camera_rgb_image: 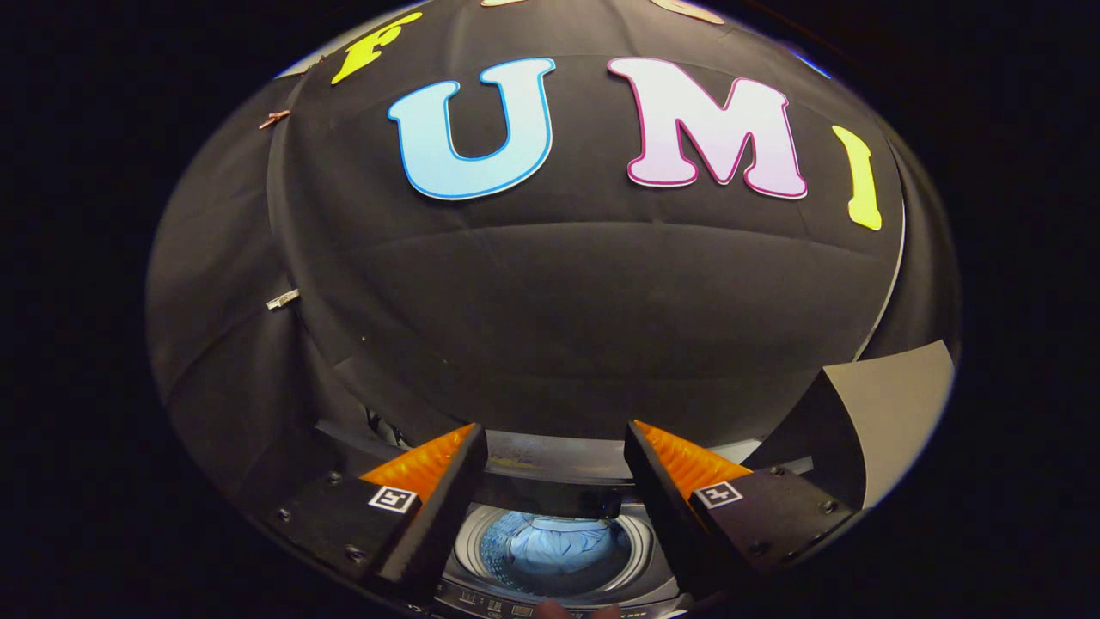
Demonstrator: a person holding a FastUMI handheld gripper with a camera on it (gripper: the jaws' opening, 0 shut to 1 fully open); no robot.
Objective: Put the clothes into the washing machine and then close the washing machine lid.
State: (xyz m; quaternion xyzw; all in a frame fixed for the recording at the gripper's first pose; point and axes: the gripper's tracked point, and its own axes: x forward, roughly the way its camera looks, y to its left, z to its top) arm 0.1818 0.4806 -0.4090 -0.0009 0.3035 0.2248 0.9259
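The gripper (pixel 554 443) is held above the washing machine (pixel 550 593), tilted so that its fingers point toward the booth's black cloth wall (pixel 584 327) rather than down into the tub. The jaws stand wide apart with clear space between them; nothing is gripped and neither finger touches anything.

Below the gap between the jaws the washing machine is seen from above. Its round drum opening (pixel 554 550) lies directly beneath and between the two fingers, ringed by a pale grey collar. The clothes (pixel 559 550), a light blue bundle of fabric, lie inside the drum, crumpled and filling most of the visible bottom of the tub.

The washing machine lid (pixel 550 497) is up. It shows as a dark band running across between the fingers, just beyond the drum opening, with a lighter grey strip of the machine's back edge just past it. Whether the lid is fully upright or folded cannot be told from this angle.

On the near side of the drum, closest to the holder, a strip of the control panel (pixel 498 606) is visible with small markings too fine to make out. A fingertip (pixel 559 610) of the person shows at the near rim of the machine, below the jaws.

Beyond the right finger a pale grey panel (pixel 894 404) stands against the black cloth.
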